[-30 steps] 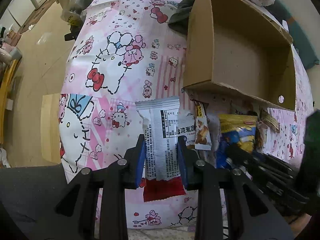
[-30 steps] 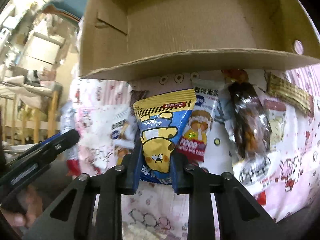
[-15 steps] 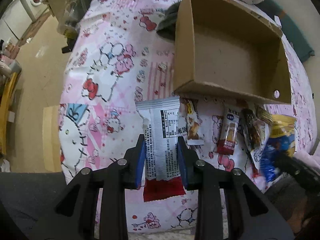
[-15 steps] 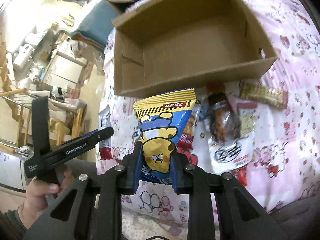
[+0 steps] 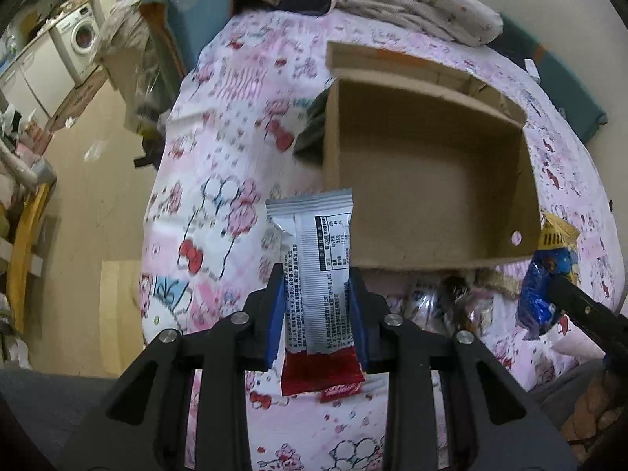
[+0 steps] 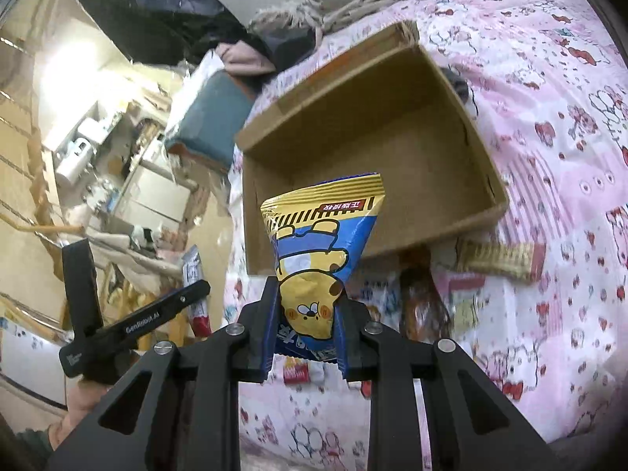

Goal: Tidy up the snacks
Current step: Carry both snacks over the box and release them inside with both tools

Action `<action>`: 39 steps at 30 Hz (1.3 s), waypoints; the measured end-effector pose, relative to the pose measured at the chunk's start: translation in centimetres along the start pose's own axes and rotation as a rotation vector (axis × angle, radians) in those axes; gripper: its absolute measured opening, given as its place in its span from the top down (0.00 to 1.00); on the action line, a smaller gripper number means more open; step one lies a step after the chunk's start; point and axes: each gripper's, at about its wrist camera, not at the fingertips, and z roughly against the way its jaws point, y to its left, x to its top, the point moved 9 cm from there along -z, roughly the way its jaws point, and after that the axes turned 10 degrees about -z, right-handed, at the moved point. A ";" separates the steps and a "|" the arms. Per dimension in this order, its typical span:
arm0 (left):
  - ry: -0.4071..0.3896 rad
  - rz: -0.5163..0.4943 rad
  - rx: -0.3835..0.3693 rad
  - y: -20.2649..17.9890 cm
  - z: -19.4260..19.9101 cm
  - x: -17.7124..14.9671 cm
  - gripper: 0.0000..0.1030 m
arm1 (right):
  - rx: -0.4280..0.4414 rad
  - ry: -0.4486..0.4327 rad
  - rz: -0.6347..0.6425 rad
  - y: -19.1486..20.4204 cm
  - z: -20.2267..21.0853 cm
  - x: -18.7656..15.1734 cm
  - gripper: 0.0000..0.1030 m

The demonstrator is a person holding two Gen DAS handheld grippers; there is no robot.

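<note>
a: where does the cardboard box point(image 5: 428, 180) sit, and how much room is around it?

b: it lies on the bed point(image 5: 219, 165) with the pink cartoon sheet, open top up. left of the box the sheet is bare right out to the bed's edge, where it drops to the floor point(image 5: 90, 180). behind the box there is a heap of clothes point(image 5: 412, 4), and a dark cloth point(image 5: 312, 129) touches its left wall.

a: anything in the box?

b: i see only its bare cardboard bottom. the loose snacks lie on the sheet just in front of its near wall: a dark clear-wrapped one point(image 6: 422, 294) and a tan checked bar point(image 6: 498, 261), among others too blurred to tell.

a: and the hand-held grippers?

b: the left hand-held gripper point(image 5: 316, 314) is clamped on a silver and red snack packet point(image 5: 320, 274), held off the sheet just before the box's near left corner. the right hand-held gripper point(image 6: 306, 325) is clamped on a blue and yellow bear snack bag point(image 6: 318, 259), upside down, its top over the box's near wall. seen from the left one, that bag hangs by the box's near right corner.
</note>
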 end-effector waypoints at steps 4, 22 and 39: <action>-0.012 -0.023 0.008 -1.2 0.0 2.0 0.75 | 0.002 -0.039 0.009 0.2 -0.2 2.5 0.75; -0.033 -0.082 -0.004 -5.7 -3.3 8.6 0.75 | -0.069 -0.071 0.039 -1.2 -4.2 8.7 0.75; 0.022 -0.160 0.077 -7.2 -10.7 9.8 0.75 | -0.259 0.050 0.027 -5.6 -10.0 8.7 0.75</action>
